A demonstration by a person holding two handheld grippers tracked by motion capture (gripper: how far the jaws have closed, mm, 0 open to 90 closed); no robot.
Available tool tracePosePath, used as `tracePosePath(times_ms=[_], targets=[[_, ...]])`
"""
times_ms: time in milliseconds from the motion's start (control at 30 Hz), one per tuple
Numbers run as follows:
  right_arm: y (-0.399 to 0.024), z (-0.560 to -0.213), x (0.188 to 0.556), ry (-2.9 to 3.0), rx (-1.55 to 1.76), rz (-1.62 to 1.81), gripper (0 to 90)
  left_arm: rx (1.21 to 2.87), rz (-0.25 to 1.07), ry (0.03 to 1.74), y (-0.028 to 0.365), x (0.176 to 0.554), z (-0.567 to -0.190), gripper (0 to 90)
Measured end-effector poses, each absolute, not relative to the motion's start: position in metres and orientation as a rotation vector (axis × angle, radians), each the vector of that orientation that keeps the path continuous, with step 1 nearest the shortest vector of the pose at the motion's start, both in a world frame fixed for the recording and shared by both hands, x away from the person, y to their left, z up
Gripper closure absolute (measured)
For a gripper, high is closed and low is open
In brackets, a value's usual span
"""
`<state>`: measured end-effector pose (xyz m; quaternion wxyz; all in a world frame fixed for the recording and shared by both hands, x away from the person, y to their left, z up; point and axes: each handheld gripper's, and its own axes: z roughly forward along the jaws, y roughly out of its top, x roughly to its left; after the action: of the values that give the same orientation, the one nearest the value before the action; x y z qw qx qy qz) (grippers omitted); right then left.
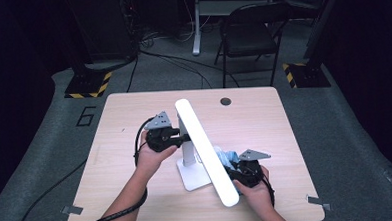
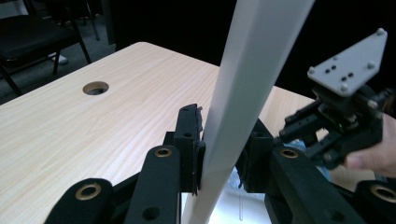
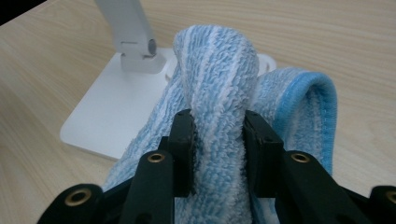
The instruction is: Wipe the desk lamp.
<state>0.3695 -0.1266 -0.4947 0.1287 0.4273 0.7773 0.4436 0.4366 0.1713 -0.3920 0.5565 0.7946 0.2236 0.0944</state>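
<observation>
- Two grips: we are clamping the left gripper (image 2: 222, 154) on the stiff, smooth lamp bar (image 2: 252, 70), centre frame.
- We are pinching the soft, light cloth (image 3: 219, 93) in the right gripper (image 3: 218, 149), mid-fold.

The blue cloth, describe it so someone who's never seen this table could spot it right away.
On the wooden table, find the white lamp near the middle. Beside its flat base, the right gripper pinches the cloth: fluffy, striped pale blue and white, the one soft, coloured thing here.
</observation>
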Motion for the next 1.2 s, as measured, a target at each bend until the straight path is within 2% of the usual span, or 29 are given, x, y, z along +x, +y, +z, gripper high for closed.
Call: tracePosePath(times_ms=[267,500,567,600,800,1200], targets=[[-0.116,-0.499,0.363,2.304,1.216,1.293,66.9,1.883,0.243,0.538,0.165,0.437,-0.391,73.0],[-0.111,-0.508,0.365,2.319,1.248,1.26,67.0,1.869,0.182,0.527,0.17,0.435,-0.393,71.6],[-0.11,-0.508,0.366,2.316,1.243,1.248,67.0,1.865,0.145,0.508,0.172,0.435,-0.393,69.4],[-0.11,-0.508,0.367,2.315,1.22,1.233,67.1,1.874,0.133,0.494,0.172,0.435,-0.393,65.3],[-0.113,-0.51,0.375,2.299,1.222,1.242,66.9,1.903,0.13,0.452,0.172,0.43,-0.39,58.4],[-0.116,-0.513,0.384,2.264,1.205,1.253,66.7,1.934,0.088,0.397,0.177,0.417,-0.389,54.6]])
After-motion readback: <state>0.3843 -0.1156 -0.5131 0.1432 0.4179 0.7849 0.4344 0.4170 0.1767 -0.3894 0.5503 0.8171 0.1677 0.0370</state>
